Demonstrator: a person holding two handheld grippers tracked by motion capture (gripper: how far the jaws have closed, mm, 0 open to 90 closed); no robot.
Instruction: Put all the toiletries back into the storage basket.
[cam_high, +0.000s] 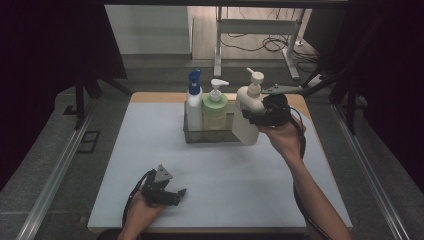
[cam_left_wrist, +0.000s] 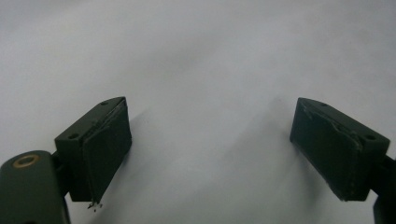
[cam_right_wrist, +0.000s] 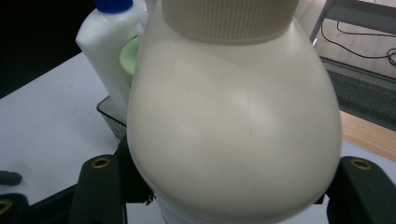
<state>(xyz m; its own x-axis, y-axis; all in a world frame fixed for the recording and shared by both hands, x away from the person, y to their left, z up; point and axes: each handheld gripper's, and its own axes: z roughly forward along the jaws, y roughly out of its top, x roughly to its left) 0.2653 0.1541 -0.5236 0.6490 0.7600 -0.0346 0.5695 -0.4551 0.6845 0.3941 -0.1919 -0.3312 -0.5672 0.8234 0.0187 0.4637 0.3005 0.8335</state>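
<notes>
My right gripper (cam_high: 254, 114) is shut on a cream pump bottle (cam_high: 248, 107), which hangs tilted at the right end of a dark clear tray (cam_high: 192, 136); I cannot tell whether its base touches the tray. Close up, the cream pump bottle (cam_right_wrist: 233, 121) bulges between my right jaws. In the tray stand a white bottle with a blue cap (cam_high: 194, 102) and a green pump bottle (cam_high: 215, 109). My left gripper (cam_high: 176, 195) rests open near the table's front left. Its jaws stand wide apart over the bare white table (cam_left_wrist: 205, 70), nothing between its fingertips (cam_left_wrist: 105, 144).
The white table top (cam_high: 150, 150) has a wooden strip along its far edge. Metal rails run along both sides of the table. Behind it stands a white desk frame (cam_high: 260, 30) with cables on the floor.
</notes>
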